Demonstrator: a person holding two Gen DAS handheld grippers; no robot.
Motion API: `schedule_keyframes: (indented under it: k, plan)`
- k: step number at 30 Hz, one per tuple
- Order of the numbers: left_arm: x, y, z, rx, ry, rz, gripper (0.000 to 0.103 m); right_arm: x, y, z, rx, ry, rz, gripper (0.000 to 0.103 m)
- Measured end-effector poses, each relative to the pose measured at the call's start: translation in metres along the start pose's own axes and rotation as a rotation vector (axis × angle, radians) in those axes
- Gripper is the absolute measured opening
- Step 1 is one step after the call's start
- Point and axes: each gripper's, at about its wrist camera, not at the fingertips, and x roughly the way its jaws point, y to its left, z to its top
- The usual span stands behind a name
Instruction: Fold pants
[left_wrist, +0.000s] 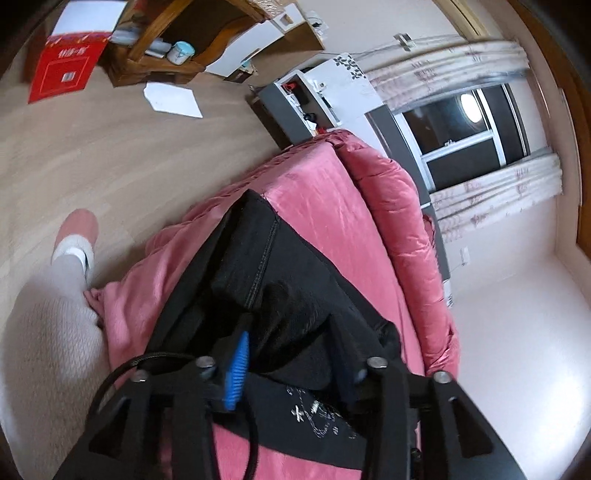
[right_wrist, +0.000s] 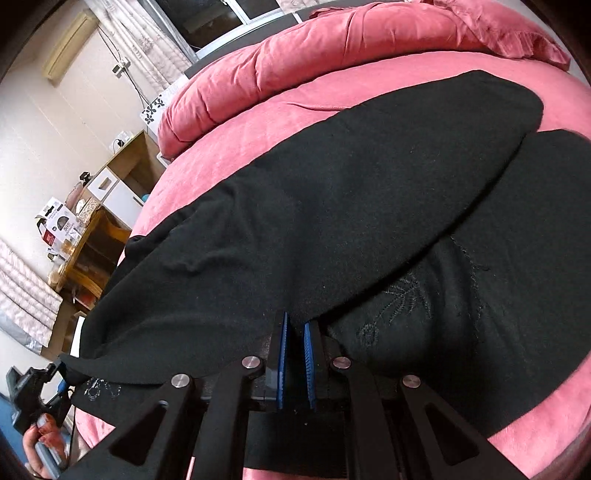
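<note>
Pants (right_wrist: 332, 206) are lying across the pink bed (right_wrist: 236, 155), black, with one leg already laid over the other so that its rounded edge is running slantwise toward the bed's far right corner. The waist end is hanging near the bed's left edge, where the fabric is bunching into ripples.

The right gripper (right_wrist: 295, 354) is sitting at the near edge of the bed with its blue pads close together, and the hem of the upper layer seems to be caught between them; I am judging that it is pinching the cloth, since the dark fabric runs right into the narrow gap. The left gripper (left_wrist: 291, 354) is working at the waist corner with its jaws standing apart, a fold of pants sitting between the pads without being pressed.

The step in hand looks like laying the folded leg flat and squaring it. To do that well, the right side should be keeping its pinch while drawing the hem gently toward the near edge, so the top leg is matching the embroidered one beneath. The left should be closing on both layers at the waistband seam (left_wrist: 264, 258) before pulling, or the ripples will be staying in and the fold will be going crooked.
</note>
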Motion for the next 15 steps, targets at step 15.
schedule_keyframes:
  k: [15]
  plan:
    - [-0.011,0.006,-0.008,-0.047,0.068,0.016,0.065,-0.012,-0.030,0.013,0.103,-0.029,0.075,0.046]
